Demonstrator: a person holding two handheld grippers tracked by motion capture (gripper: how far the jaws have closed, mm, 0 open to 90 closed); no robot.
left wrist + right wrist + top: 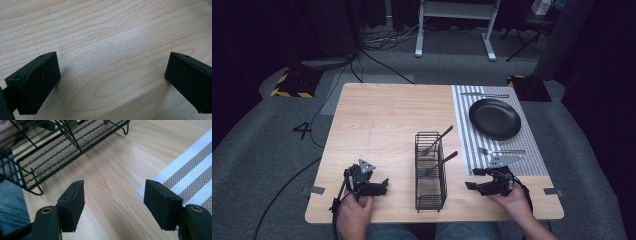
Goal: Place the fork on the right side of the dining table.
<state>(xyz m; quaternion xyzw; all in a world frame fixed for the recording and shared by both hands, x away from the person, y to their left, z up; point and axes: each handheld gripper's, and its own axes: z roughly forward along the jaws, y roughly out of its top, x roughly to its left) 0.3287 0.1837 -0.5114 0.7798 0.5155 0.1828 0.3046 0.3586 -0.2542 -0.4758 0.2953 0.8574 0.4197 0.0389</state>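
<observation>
Both grippers rest low at near edge, jaws spread, empty: left gripper [384,187] over bare wood, right gripper [473,179] beside wire caddy [430,172]. Caddy holds two utensils. Placemat [532,150] carries plate [495,118], fork [502,151], knife [484,95]. Setting looks partly laid; two utensils probably remain.

Dim room: grey carpet floor [257,135], white desk frame [457,27] behind, black cables [377,60] trailing.
</observation>
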